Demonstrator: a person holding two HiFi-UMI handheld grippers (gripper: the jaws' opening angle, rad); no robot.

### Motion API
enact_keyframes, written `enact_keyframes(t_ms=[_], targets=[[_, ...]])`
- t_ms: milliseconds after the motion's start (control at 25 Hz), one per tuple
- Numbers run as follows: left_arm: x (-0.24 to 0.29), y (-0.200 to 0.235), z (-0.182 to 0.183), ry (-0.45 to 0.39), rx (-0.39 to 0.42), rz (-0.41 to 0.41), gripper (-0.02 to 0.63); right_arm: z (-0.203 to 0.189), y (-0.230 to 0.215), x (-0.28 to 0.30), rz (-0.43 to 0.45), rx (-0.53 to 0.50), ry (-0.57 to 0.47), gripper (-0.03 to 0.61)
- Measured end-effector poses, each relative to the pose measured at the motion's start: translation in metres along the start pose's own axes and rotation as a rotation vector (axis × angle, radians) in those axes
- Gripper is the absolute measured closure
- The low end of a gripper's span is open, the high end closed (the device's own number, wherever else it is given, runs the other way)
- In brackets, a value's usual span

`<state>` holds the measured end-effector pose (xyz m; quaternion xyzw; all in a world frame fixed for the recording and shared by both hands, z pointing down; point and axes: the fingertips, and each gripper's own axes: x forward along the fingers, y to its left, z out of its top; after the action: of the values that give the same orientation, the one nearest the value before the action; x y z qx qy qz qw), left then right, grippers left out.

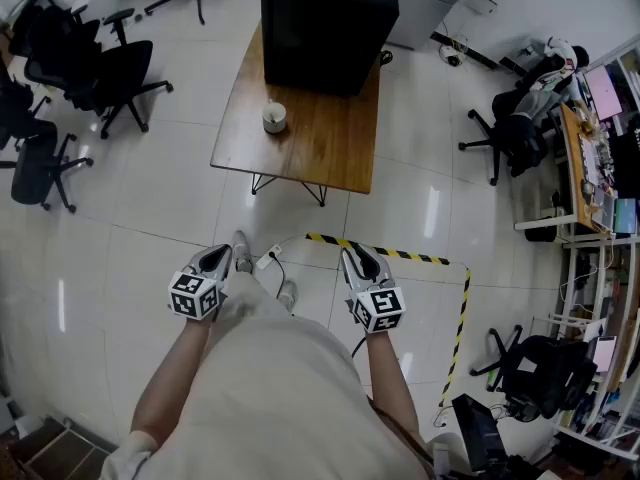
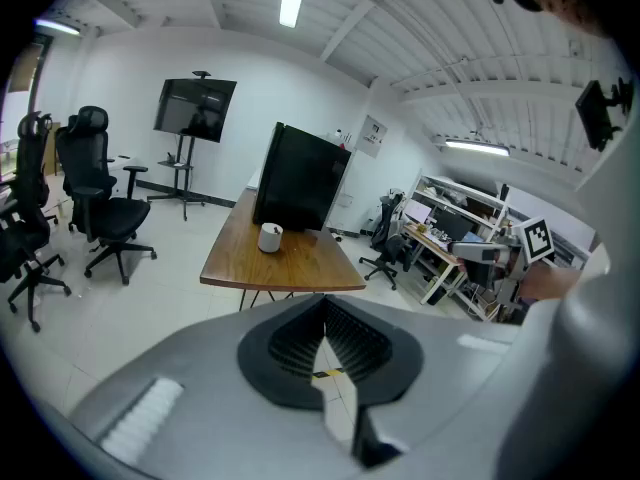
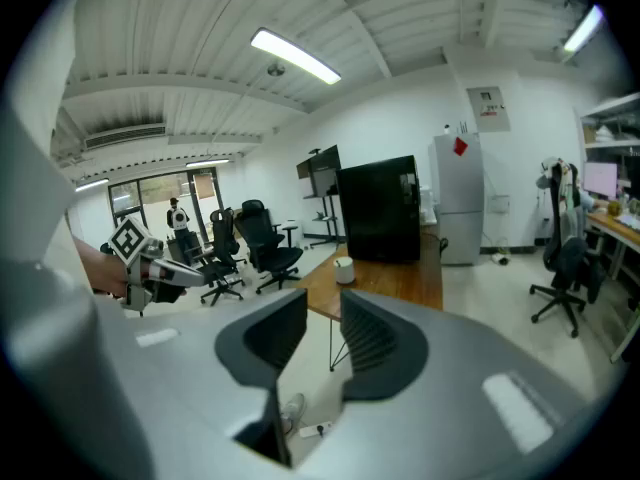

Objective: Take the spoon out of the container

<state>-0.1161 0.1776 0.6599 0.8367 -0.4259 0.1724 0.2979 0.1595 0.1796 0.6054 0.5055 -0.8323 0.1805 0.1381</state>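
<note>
On wooden table (image 1: 330,143), round white container (image 1: 274,118)

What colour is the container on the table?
The container is white; left gripper view shows it best.

The head view looks steeply down from above. Both gripper views face the far brown wooden worktop (image 1: 322,143); all share it.

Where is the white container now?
In the head view, the white container stands on the wooden table's left half, just in front of the black box.
</note>
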Motion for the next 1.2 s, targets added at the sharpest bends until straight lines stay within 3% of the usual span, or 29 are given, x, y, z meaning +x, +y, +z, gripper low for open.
enact_keyframes(t_ms=[200,760,1200], targets=[[0.014,0.026,0.02,0.008,-0.008,-0.031,0.632,0.01,0.0,0.035,-0.017,-0.005,0.037,0.479],[0.054,0.155,0.107,-0.007,-0.027,-0.066,0.632,0.091,0.014,0.16,-0.078,-0.028,0.036,0.479],[0.089,0.197,0.142,0.012,0.009,-0.173,0.632,0.105,0.019,0.205,-0.155,-0.018,0.077,0.479]])
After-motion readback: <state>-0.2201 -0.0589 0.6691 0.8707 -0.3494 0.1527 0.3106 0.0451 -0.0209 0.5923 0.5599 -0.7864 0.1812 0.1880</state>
